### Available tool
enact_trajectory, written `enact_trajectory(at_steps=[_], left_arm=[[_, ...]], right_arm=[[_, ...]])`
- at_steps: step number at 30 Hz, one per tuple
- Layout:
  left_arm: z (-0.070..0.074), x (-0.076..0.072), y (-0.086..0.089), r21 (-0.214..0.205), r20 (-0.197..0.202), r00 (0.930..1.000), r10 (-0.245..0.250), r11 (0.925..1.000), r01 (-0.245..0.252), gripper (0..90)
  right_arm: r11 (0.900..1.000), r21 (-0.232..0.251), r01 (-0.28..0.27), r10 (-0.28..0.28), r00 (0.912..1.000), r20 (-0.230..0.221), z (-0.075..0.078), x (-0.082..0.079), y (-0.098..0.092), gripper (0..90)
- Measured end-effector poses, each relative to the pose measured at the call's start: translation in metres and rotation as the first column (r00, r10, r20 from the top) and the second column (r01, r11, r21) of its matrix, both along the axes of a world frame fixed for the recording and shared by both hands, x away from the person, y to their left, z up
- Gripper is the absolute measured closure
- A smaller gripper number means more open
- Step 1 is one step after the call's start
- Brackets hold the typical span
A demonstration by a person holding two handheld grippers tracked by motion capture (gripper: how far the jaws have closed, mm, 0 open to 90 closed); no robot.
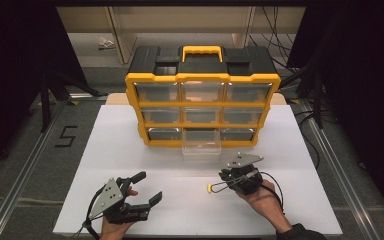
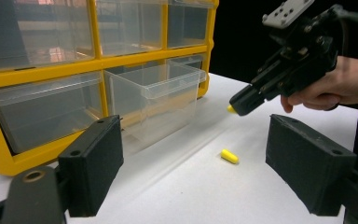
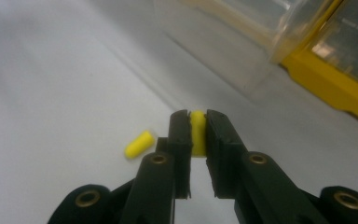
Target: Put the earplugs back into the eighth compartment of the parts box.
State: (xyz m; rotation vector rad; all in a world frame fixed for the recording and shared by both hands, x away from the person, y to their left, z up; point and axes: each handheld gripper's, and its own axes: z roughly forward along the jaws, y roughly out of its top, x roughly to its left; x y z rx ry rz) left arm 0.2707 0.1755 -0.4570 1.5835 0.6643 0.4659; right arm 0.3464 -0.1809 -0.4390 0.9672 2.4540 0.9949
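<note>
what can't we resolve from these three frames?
- Small yellow foam plug clamped in the right gripper: right gripper view, black pads cover its length.
- Pulled-out clear plastic drawer of the yellow-framed organiser: high view, too glary to show contents.
- Second yellow plug lying on the white table: too small to tell its end shape.
- Left gripper: left gripper view, base cropped.

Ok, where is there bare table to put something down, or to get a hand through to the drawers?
Bare patches: the white table left of the drawer cabinet, and the strip at its right side. The near middle, between the left gripper and right gripper, is nearly bare, with one loose yellow earplug. It is crowded centre front, where the pulled-out clear drawer juts toward the right gripper.
</note>
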Motion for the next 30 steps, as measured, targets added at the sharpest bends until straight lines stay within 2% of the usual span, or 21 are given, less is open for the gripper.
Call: enact_trajectory(at_steps=[5,15,26,30], left_arm=[[0.0,0.0,0.0,-0.001,0.001,1.0,0.002,1.0,-0.002,18.6],[0.0,0.0,0.0,-0.003,0.0,1.0,0.005,1.0,-0.005,18.7],[0.0,0.0,0.001,-0.006,0.001,1.0,0.005,1.0,-0.005,18.7],[0.0,0.0,0.001,-0.007,0.002,1.0,0.004,1.0,-0.004,18.8]], right_arm=[[0.9997,0.023,-0.011,0.01,0.9992,0.038,0.012,-0.001,-0.001,81.2],[0.9982,0.058,-0.013,0.008,0.9967,0.08,0.031,0.002,-0.002,81.1],[0.9938,0.111,-0.01,-0.006,0.9894,0.145,0.055,0.015,0.004,81.1],[0.9926,0.121,-0.006,-0.013,0.988,0.154,0.059,0.021,0.008,81.1]])
